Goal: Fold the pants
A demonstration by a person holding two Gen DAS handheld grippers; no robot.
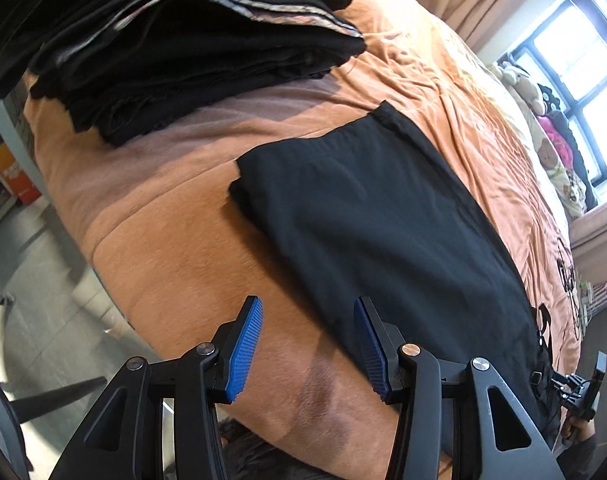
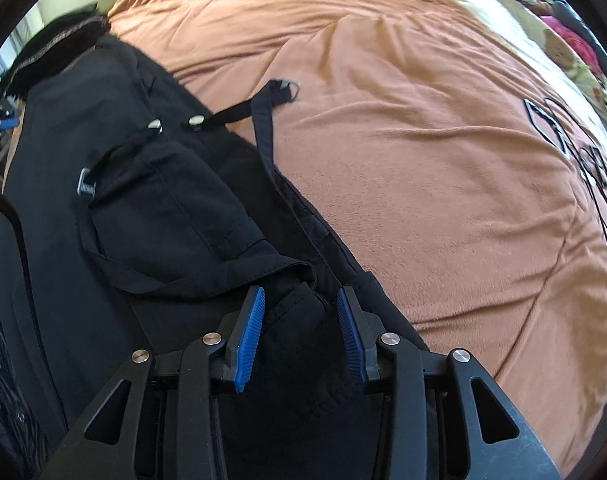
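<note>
Black pants (image 1: pixel 383 220) lie lengthwise on an orange blanket (image 1: pixel 163 220) that covers a bed. My left gripper (image 1: pixel 308 308) hangs open at the leg end, near the bed's edge. Its right finger is over the pants' edge, and blanket shows between the pads. In the right wrist view the waist end of the pants (image 2: pixel 163 220) shows snaps, a pocket flap and a loose strap (image 2: pixel 263 120). My right gripper (image 2: pixel 301 296) points down at the waistband, and a bulge of black cloth sits between its blue pads. The jaws stand apart, with no clear pinch.
A stack of folded dark clothes (image 1: pixel 191 60) sits on the bed's far left corner. Stuffed toys (image 1: pixel 543 140) line the window side. Tiled floor (image 1: pixel 43 300) lies left of the bed. Open blanket (image 2: pixel 423 160) stretches to the right of the pants.
</note>
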